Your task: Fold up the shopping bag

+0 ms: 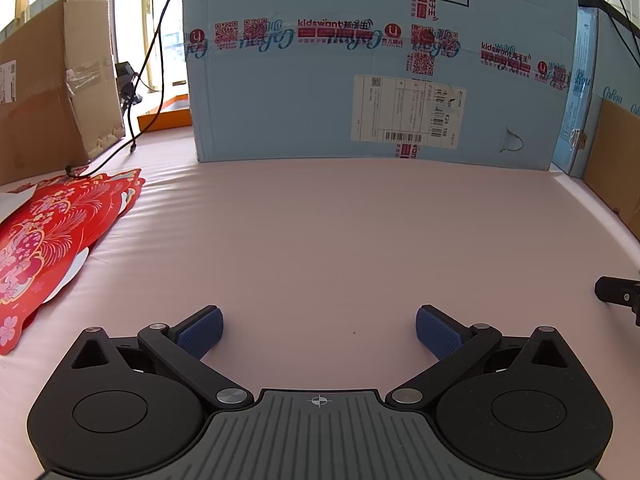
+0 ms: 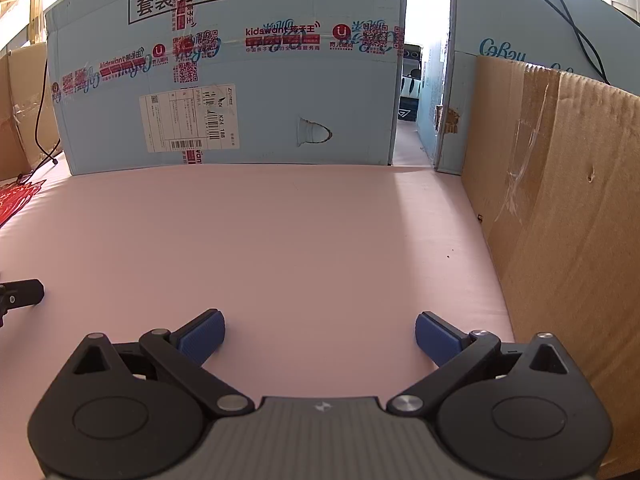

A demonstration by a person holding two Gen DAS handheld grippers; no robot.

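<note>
A red shopping bag (image 1: pixel 52 236) with gold and pink flower print lies flat on the pink table at the far left of the left wrist view. Only its corner (image 2: pixel 18 196) shows at the left edge of the right wrist view. My left gripper (image 1: pixel 319 330) is open and empty, low over the bare pink surface, to the right of the bag and apart from it. My right gripper (image 2: pixel 320 332) is open and empty over the pink surface, far right of the bag. A finger of each gripper shows in the other's view, the right one (image 1: pixel 618 291) and the left one (image 2: pixel 22 293).
A large light-blue carton (image 1: pixel 380 64) stands across the back of the table. A brown carton (image 1: pixel 48 88) stands at the back left with a black cable (image 1: pixel 156 80) beside it. A brown cardboard wall (image 2: pixel 560 220) lines the right side. The pink table surface (image 1: pixel 340 240) lies between them.
</note>
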